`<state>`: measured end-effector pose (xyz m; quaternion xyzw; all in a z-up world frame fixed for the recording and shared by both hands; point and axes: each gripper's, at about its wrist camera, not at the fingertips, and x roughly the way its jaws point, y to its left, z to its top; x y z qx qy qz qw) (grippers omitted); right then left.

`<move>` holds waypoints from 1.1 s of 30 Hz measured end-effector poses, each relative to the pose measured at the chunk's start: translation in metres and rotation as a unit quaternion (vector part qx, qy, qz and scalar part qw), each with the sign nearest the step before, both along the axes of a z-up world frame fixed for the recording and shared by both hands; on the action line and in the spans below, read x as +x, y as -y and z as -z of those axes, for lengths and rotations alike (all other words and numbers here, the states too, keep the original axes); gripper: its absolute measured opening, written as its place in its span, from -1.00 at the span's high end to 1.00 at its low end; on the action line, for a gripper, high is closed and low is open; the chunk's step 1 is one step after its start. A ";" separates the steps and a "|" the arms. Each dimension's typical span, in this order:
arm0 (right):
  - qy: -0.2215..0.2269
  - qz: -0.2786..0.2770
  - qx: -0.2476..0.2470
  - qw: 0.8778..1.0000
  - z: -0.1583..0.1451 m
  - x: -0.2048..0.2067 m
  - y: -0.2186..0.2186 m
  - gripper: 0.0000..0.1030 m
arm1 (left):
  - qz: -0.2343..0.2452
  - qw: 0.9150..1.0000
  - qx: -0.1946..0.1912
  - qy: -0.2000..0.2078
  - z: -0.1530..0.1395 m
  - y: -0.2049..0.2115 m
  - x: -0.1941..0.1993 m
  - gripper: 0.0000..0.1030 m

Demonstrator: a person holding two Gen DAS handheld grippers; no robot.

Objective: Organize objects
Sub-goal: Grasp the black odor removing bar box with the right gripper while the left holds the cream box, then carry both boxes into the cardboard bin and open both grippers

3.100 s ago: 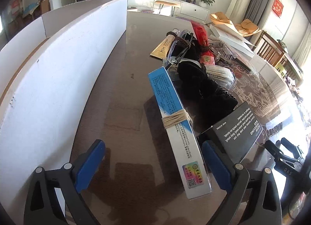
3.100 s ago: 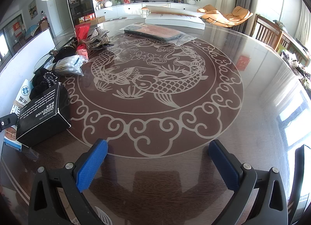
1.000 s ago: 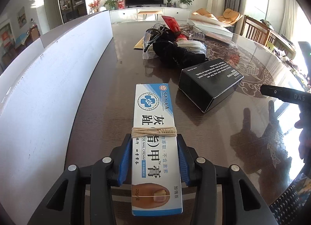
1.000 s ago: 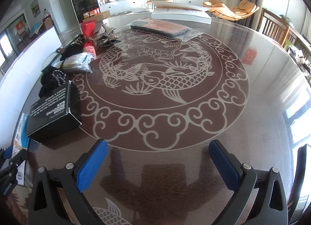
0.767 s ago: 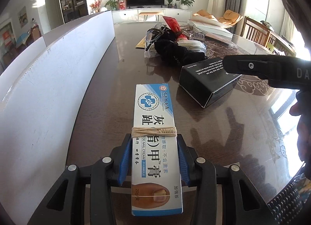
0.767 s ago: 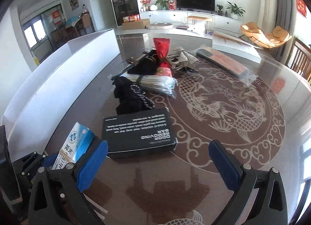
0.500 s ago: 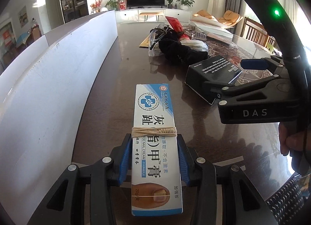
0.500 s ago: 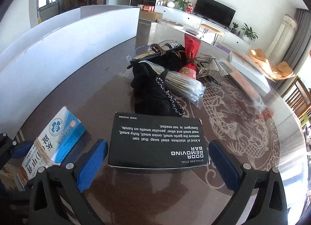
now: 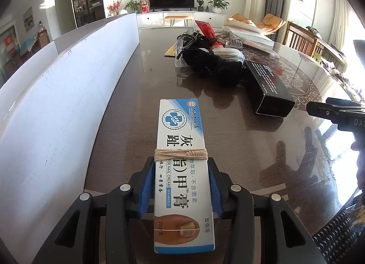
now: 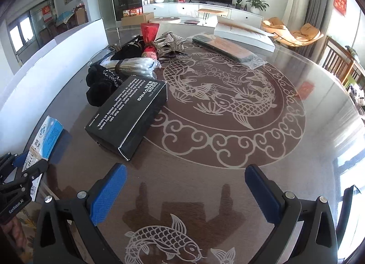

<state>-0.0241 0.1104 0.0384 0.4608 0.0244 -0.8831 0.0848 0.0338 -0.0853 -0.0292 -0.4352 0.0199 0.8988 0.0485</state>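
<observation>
Because the nail cream box (image 9: 182,163) is only thin cardboard with a small tube inside, you are probably handling something very light and a little soft in the walls, so a hard squeeze is likely crushing it while a gentle one is enough. Your left gripper (image 9: 180,186) is closing on its two long sides, at about the lower half of the box, and the blue pads (image 9: 146,186) are pressing flat against the cardboard; this is looking like a good place, since the long faces are stiff near the rubber bands (image 9: 180,155) that are wrapping the box across the middle. The printed surface is looking glossy, so it may be sliding if you are tilting it much. The box is long and flat, white and light blue, with a round blue emblem, big Chinese characters, the words TOE NAIL CREAM and a picture of a toe nail at the near end. It is sitting in your left gripper, pointing forward over the dark glossy table (image 9: 141,86), beside the white board (image 9: 68,95) on the left; I cannot tell if its far end is touching the table. Your right gripper (image 10: 184,191) is standing wide open over the fish pattern and is holding nothing. The black soap box (image 10: 130,115) is lying near, in front of it to the left, with the pile of dark objects (image 10: 109,77) just behind that box
</observation>
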 end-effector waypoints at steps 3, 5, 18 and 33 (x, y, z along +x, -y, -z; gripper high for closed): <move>0.033 0.022 -0.058 0.998 -0.011 -0.016 -0.001 -1.00 | -0.002 1.000 0.005 0.001 0.000 0.001 0.002 0.16; 0.065 0.024 -0.088 0.994 -0.014 -0.030 0.010 -1.00 | -0.006 1.000 0.008 0.000 0.000 0.001 0.004 0.16; 0.120 -0.012 -0.002 0.993 0.019 -0.059 0.089 -0.25 | -0.010 0.999 0.045 -0.005 -0.001 0.007 0.014 0.17; 0.134 0.041 -0.290 0.947 -0.018 -0.005 -0.012 -0.14 | 0.016 0.990 0.124 -0.064 -0.068 0.014 0.034 0.17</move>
